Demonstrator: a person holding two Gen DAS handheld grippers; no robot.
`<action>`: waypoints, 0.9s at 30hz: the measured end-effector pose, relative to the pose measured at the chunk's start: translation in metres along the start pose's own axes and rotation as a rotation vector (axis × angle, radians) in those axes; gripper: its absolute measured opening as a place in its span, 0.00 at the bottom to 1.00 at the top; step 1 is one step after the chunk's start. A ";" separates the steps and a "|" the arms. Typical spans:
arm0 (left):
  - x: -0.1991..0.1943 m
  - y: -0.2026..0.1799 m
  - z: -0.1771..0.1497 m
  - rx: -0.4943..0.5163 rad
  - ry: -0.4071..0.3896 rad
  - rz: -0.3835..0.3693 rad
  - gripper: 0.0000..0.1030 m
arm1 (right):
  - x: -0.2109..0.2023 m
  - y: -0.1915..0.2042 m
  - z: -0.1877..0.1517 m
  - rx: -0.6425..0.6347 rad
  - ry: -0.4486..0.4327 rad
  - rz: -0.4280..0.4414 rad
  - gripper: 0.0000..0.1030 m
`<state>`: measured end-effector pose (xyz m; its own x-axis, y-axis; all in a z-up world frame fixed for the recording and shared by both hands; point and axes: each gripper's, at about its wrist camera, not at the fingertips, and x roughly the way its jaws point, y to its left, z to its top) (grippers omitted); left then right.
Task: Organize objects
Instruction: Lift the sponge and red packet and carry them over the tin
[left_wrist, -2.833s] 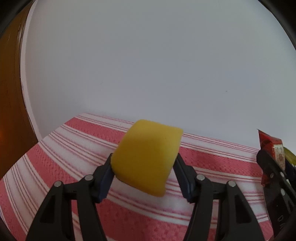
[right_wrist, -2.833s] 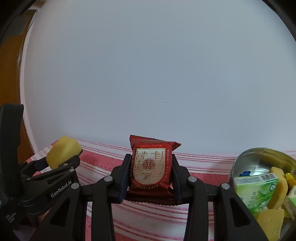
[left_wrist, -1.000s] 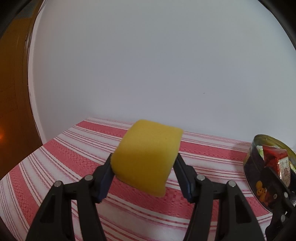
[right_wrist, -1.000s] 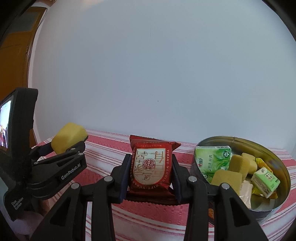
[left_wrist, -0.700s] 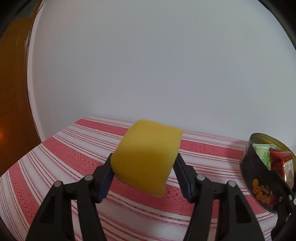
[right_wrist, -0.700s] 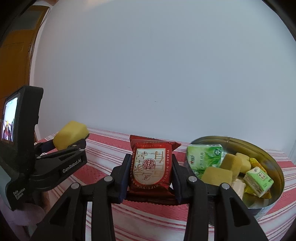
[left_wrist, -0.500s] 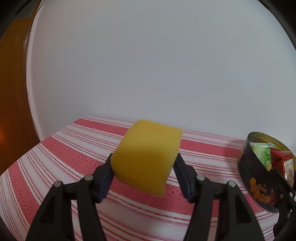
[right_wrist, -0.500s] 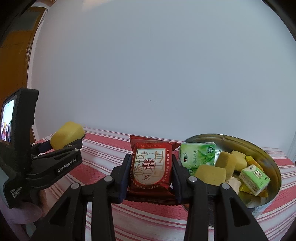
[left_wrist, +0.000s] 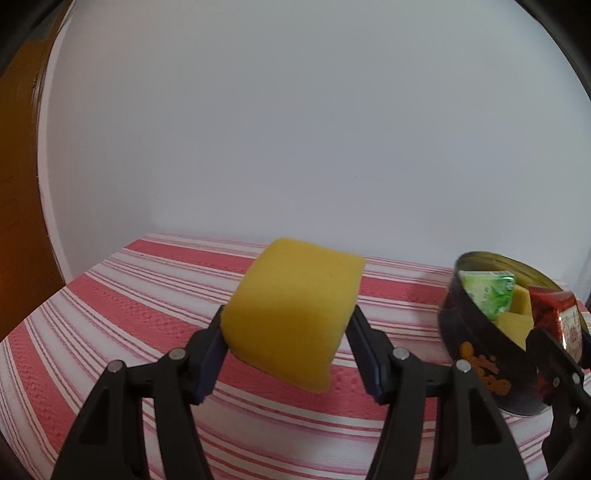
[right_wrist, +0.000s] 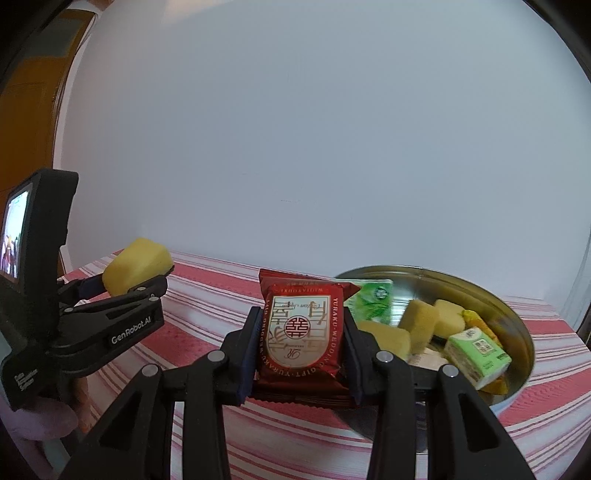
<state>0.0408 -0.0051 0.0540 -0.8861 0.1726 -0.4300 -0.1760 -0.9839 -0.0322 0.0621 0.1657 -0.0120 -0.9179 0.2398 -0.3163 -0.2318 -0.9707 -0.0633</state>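
Left hand-held gripper (left_wrist: 291, 343) clamps yellow sponge (left_wrist: 295, 310); tin (left_wrist: 476, 354) at right.

sponge (left_wrist: 291, 310): yellow | snack packet (right_wrist: 301, 328): red, gold print | tablecloth (left_wrist: 110, 314): red-white stripes | tin (left_wrist: 476, 369): black, orange lettering | wall (left_wrist: 295, 129): white

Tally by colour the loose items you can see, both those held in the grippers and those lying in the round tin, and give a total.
Yellow sponge blocks: 4, one gripped, three in the tin
Green packets: 2, both in the tin
Red packets: 1, gripped
Total: 7, not counting part-hidden orange pieces in the tin.
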 end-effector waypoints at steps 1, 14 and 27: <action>-0.001 -0.004 0.000 0.004 0.000 -0.006 0.60 | -0.001 -0.002 0.001 0.004 0.001 -0.004 0.41; -0.012 -0.036 -0.004 0.035 -0.010 -0.048 0.60 | -0.048 -0.002 -0.006 -0.009 -0.016 -0.046 0.41; -0.017 -0.064 -0.006 0.030 -0.006 -0.127 0.60 | -0.062 -0.044 -0.011 -0.020 -0.037 -0.157 0.41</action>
<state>0.0697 0.0551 0.0573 -0.8583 0.2962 -0.4192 -0.2999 -0.9522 -0.0587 0.1323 0.1931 -0.0003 -0.8820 0.3887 -0.2663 -0.3674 -0.9212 -0.1279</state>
